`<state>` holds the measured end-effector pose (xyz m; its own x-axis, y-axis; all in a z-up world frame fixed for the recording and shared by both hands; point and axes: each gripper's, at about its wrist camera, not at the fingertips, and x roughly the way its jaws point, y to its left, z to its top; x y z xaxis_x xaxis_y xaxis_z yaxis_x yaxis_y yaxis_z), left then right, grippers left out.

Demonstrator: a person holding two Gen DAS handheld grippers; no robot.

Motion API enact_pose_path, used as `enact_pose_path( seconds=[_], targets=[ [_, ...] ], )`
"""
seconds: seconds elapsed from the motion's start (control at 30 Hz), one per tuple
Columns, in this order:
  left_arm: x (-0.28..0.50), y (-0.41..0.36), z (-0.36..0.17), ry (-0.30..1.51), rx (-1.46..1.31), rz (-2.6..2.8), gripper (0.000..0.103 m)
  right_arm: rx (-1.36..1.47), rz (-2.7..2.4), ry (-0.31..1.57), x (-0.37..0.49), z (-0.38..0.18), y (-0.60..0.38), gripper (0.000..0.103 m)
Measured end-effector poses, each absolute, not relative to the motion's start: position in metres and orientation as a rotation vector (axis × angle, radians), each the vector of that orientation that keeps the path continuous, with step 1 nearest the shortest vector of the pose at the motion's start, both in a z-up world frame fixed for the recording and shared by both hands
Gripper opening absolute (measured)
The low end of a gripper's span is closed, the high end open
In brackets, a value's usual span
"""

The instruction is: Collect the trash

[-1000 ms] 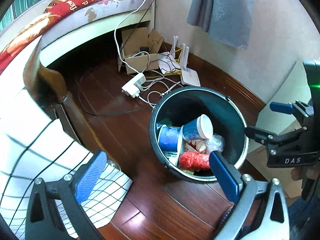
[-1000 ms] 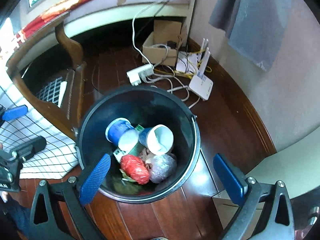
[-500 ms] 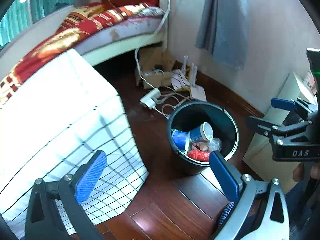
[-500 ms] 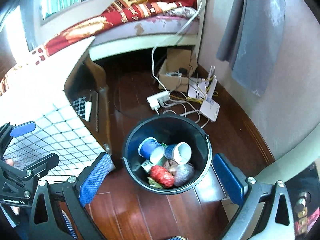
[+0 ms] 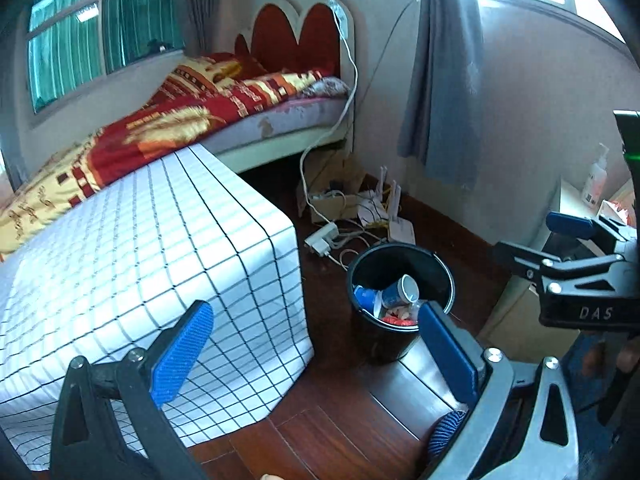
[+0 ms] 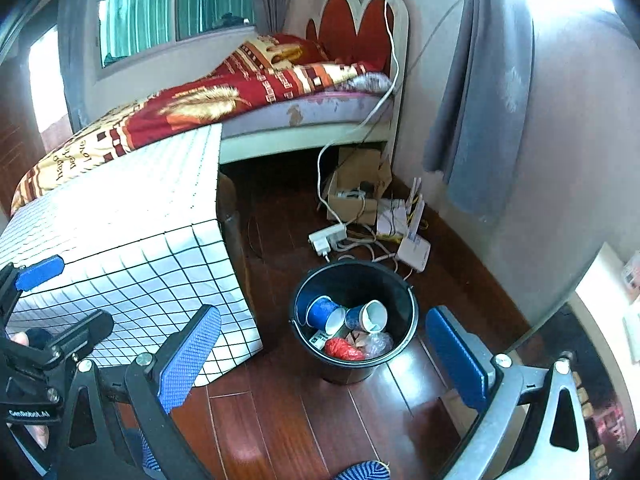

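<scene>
A black bucket (image 5: 436, 268) (image 6: 402, 292) stands on the dark wooden floor and serves as the trash bin. Inside lie two blue paper cups (image 6: 347, 316) (image 5: 394, 290), a red crumpled wrapper (image 6: 342, 348) and a clear plastic scrap (image 6: 378, 345). My left gripper (image 5: 316, 356) hangs open high above the floor, with nothing between its blue pads. My right gripper (image 6: 326, 360) is open and empty too, well above the bucket. The right gripper also shows at the right edge of the left wrist view, and the left gripper at the left edge of the right wrist view.
A table under a white checked cloth (image 5: 132, 264) (image 6: 120, 216) stands left of the bucket. Behind is a bed with a red and gold blanket (image 6: 224, 96). A power strip (image 6: 327, 236), cables, a router (image 6: 414, 250) and a cardboard box (image 6: 356, 184) lie by the wall.
Both grippers have risen and drawn back from the bucket, which now looks much smaller. The table top, bed and window have come into view. Both grippers stayed open.
</scene>
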<state>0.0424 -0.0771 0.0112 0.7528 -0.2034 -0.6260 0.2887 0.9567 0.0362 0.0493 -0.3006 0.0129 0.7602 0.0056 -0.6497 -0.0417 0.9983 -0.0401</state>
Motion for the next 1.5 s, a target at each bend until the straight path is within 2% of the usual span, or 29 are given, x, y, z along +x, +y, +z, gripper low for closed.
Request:
enact_pose_path(
  seconds=[0.27,0.47,1.5],
  targets=[
    [0.012,-0.064,0.05,0.556,0.105,-0.263,0.103,-0.052,0.013,0.621,0.008,0.051,-0.289,0.103],
    [0.01,-0.06,0.05,0.539,0.084,-0.242,0.103,-0.089,0.035,0.578,0.004,0.071,-0.279,0.103],
    [0.002,-0.063,0.056,0.498,0.098,-0.231,0.103,-0.105,0.027,0.563,-0.004,0.076,-0.281,0.103]
  ],
)
